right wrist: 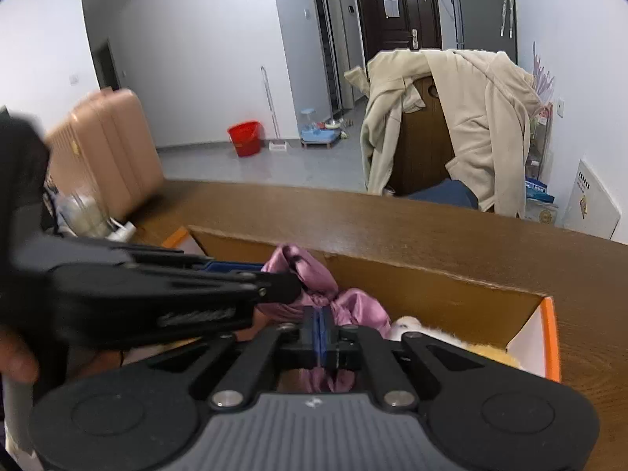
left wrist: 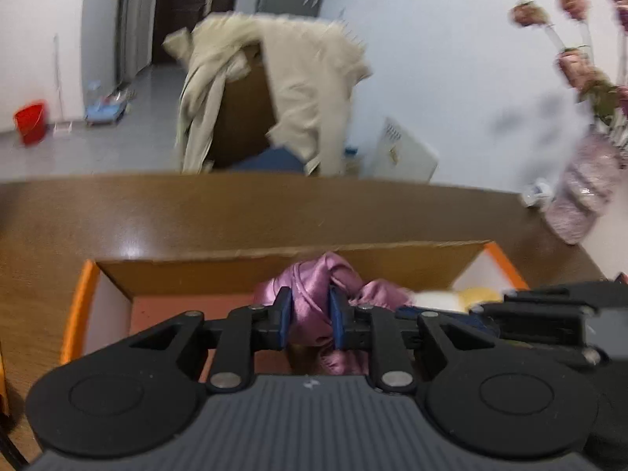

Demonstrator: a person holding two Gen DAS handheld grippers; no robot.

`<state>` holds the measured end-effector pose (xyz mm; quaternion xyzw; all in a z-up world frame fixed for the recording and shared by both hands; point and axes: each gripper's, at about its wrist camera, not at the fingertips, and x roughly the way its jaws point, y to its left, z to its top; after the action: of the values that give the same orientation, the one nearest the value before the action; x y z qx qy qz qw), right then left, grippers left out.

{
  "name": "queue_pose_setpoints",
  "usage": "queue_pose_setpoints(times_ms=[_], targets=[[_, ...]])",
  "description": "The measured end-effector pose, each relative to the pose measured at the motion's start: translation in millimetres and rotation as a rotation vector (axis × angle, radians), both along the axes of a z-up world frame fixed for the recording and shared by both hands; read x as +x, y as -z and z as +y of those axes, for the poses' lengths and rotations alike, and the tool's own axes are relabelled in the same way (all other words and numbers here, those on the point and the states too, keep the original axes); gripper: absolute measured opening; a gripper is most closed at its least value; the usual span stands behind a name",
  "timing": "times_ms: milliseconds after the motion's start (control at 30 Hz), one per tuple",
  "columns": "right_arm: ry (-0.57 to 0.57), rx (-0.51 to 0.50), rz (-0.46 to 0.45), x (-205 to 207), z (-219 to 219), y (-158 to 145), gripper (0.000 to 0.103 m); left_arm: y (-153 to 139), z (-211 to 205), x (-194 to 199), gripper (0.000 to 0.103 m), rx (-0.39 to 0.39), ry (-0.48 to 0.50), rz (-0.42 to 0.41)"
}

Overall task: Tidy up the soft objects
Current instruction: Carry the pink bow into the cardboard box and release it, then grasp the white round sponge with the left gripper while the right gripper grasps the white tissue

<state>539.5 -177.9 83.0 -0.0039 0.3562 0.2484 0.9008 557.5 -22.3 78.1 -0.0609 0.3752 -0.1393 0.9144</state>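
Both grippers are clamped on the pink satin cloth (left wrist: 310,306): the left gripper (left wrist: 310,314) narrowly, the right gripper (right wrist: 321,333) nearly closed. It is bunched inside the orange-edged box (left wrist: 78,294) on the wooden table (left wrist: 235,212).

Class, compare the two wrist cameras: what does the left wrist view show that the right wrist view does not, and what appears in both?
Only the left wrist view shows the dried flowers in a pinkish vase at the table's right end.

Only the right wrist view shows the pink suitcase, the dark front door in full, and the left gripper seen from the side.

Both show the purple satin cloth pinched in jaws over the orange-rimmed cardboard box, the beige coat draped on a chair, and the red bucket.
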Motion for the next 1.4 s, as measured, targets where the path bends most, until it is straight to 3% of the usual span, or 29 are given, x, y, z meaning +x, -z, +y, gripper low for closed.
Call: queue_pose_setpoints(times_ms=[33,100,167,433,567,733,1033,1267,1400], targets=[[-0.010,0.013,0.021,1,-1,6,0.009,2,3,1,0.022,-0.017,0.007,0.009],[-0.023,0.020,0.031,-2,-3,14,0.012,-2,12,-3,0.041,-0.045,0.013,0.010],[-0.037,0.020,0.027,-7,-6,14,0.013,-12,18,-11,0.047,-0.073,0.039,0.003],[-0.046,0.016,-0.122,-58,-30,-50,0.023,-82,20,-81,0.058,0.005,0.046,-0.163],[-0.030,0.005,-0.186,-95,-48,-81,0.032,-105,25,-118,0.063,0.043,0.024,-0.201],[-0.030,0.004,-0.227,-146,-71,-98,0.039,-118,39,-176,0.069,0.071,0.004,-0.253],[-0.056,0.002,-0.304,-255,-96,-91,0.056,-106,68,-307,0.082,0.096,-0.024,-0.404],[-0.099,-0.005,-0.372,-338,-92,-62,0.064,-64,82,-398,0.092,0.034,-0.032,-0.454],[-0.104,0.003,-0.380,-379,-88,-33,0.065,-30,81,-445,0.098,0.064,-0.039,-0.497]])
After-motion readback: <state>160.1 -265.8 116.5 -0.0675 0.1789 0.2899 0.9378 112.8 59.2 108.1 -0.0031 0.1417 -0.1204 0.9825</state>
